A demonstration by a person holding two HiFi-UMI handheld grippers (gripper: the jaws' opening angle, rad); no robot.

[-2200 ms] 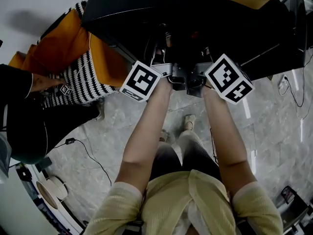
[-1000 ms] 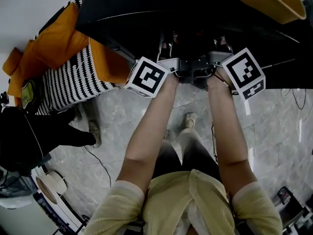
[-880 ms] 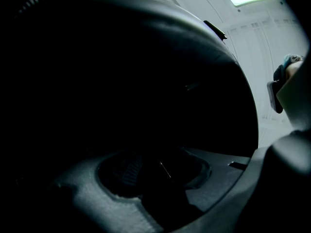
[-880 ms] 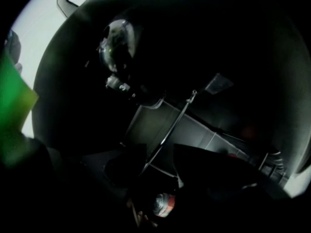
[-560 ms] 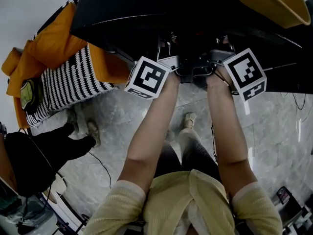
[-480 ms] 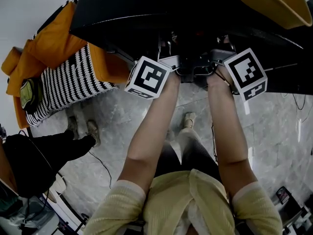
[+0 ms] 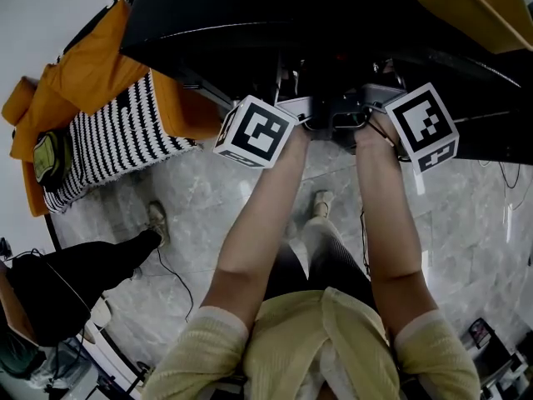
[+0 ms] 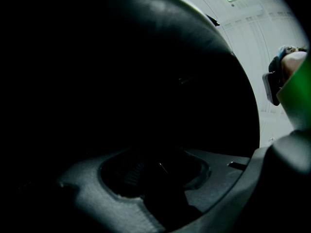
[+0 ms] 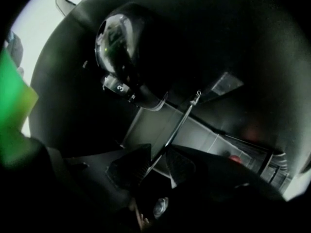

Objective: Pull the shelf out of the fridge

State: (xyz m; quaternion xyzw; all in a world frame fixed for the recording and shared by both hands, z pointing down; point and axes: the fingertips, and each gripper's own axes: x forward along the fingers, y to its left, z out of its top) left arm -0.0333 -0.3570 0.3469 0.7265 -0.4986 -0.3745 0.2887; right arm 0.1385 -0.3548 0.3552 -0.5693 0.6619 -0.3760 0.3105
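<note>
Thin pale shelf [image 9: 181, 119] still inside black fridge [image 7: 250, 15]; right gripper [image 9: 156, 162] jaws just closing round its edge, not yet clamped; left gripper [image 8: 155, 171] too dark to read.

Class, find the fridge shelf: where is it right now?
In the right gripper view the shelf is the thin line at centre, lower right of the numbered dial, running between the right gripper's jaws, which have just been closing.

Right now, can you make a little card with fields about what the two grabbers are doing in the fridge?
Place: both reach into the dark fridge
Right gripper: jaws have just been closing, still apart; thin shelf edge between them
Left gripper: too dark to tell its jaws
</note>
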